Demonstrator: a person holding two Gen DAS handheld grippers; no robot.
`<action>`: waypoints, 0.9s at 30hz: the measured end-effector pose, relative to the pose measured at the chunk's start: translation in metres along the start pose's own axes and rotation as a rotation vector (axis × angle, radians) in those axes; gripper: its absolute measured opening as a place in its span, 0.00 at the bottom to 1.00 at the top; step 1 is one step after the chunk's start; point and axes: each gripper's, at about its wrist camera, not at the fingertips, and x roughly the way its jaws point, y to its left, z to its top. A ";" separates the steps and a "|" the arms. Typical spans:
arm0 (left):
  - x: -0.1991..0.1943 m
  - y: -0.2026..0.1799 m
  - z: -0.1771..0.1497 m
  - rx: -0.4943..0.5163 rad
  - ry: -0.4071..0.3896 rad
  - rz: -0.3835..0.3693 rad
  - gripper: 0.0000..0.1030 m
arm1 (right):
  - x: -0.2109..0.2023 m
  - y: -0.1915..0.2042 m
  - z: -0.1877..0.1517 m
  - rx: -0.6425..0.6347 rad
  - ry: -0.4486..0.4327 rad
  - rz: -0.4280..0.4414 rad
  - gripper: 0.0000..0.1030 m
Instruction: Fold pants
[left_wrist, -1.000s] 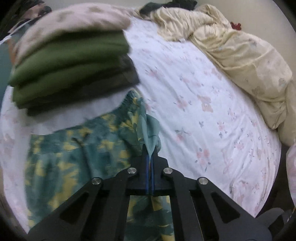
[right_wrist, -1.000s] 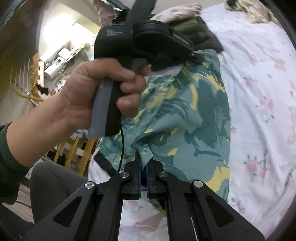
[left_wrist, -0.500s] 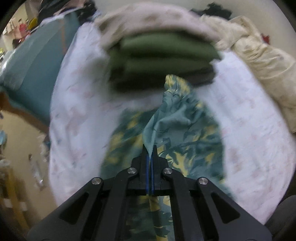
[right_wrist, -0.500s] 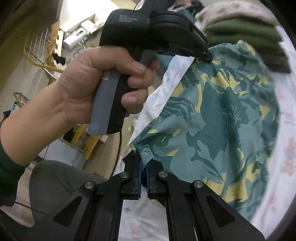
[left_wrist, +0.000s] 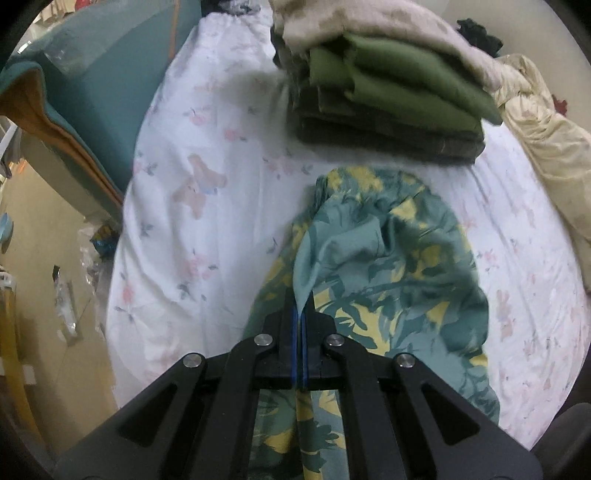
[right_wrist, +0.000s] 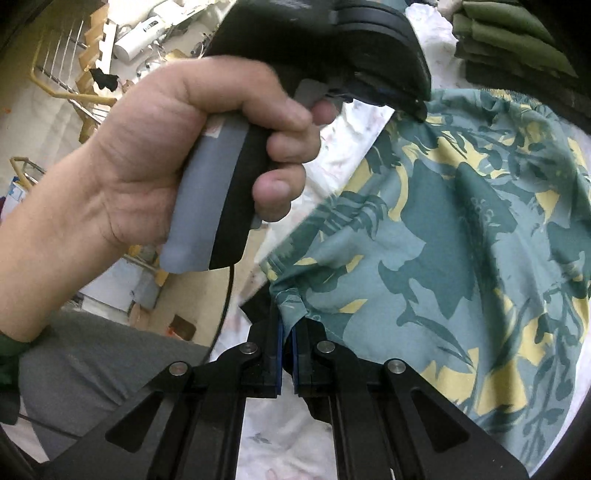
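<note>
Both grippers, left gripper (left_wrist: 300, 314) and right gripper (right_wrist: 287, 332), are clamped on the floral pants (left_wrist: 388, 266) edge, mid-fold. Next: lay the held edge down ahead, aligned.

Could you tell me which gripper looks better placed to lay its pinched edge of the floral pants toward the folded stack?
Probably left: the left gripper pinches the floral pants facing the folded stack.

A bed covered by a white floral sheet (left_wrist: 207, 206) carries everything. Green-and-yellow patterned pants (left_wrist: 399, 266) lie on it, just in front of a stack of folded clothes (left_wrist: 384, 92). A crumpled cream quilt (left_wrist: 546, 147) lies right of that stack.
</note>
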 end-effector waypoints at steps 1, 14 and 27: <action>0.000 0.001 0.000 0.004 -0.005 0.007 0.01 | 0.002 -0.001 0.001 -0.002 0.001 -0.003 0.03; -0.043 0.081 -0.050 -0.173 0.035 0.044 0.87 | 0.035 0.007 0.000 0.045 0.026 -0.015 0.03; -0.038 0.102 -0.122 -0.150 0.161 0.024 0.87 | 0.099 0.027 -0.006 0.078 0.134 0.007 0.66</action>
